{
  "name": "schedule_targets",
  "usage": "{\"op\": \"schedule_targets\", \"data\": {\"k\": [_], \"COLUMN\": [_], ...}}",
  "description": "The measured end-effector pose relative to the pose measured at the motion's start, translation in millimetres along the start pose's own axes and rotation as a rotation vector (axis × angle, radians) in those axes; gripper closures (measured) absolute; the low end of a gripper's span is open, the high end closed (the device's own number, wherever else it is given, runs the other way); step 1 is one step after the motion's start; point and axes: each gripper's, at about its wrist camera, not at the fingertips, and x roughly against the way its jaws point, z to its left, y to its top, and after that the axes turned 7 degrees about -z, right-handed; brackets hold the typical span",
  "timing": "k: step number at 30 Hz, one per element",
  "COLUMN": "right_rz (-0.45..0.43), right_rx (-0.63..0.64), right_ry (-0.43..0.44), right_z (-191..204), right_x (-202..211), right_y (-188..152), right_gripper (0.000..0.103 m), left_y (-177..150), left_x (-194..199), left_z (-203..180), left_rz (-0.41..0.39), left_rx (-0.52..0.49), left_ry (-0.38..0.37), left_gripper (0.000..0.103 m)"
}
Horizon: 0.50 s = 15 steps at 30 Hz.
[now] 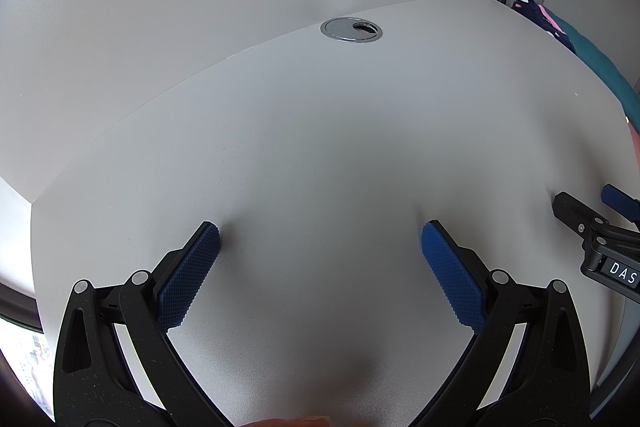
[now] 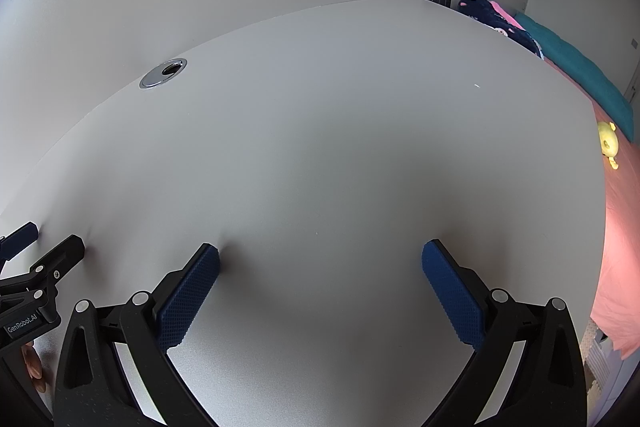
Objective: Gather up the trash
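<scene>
No trash item shows in either view. My left gripper [image 1: 320, 231] is open and empty, its blue pads [image 1: 188, 279] spread wide just above the white desk [image 1: 320, 131]. My right gripper [image 2: 320, 253] is open and empty too, low over the same desk [image 2: 340, 127]. Each gripper shows at the edge of the other's view: the right one in the left wrist view [image 1: 584, 205], the left one in the right wrist view [image 2: 52, 239]. They are side by side near the desk's front.
A round chrome cable grommet [image 1: 351, 29] sits near the desk's back edge by the wall and also shows in the right wrist view [image 2: 163, 73]. To the right of the desk lies a bed with a pink sheet [image 2: 616, 247], a teal pillow [image 2: 580, 75], a dark plush [image 2: 492, 17] and a yellow toy [image 2: 609, 143].
</scene>
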Motion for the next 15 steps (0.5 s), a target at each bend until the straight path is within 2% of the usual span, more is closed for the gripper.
{"op": "schedule_targets", "data": {"k": [15], "right_rz": [0.0], "right_rx": [0.0], "right_ry": [0.0], "right_z": [0.4], "right_x": [0.2], "right_y": [0.3], "right_gripper": [0.002], "left_y": [0.1], "left_x": [0.7], "left_z": [2.0], "left_rz": [0.0], "left_rx": [-0.002], "left_ry": [-0.001], "left_gripper": [0.006]}}
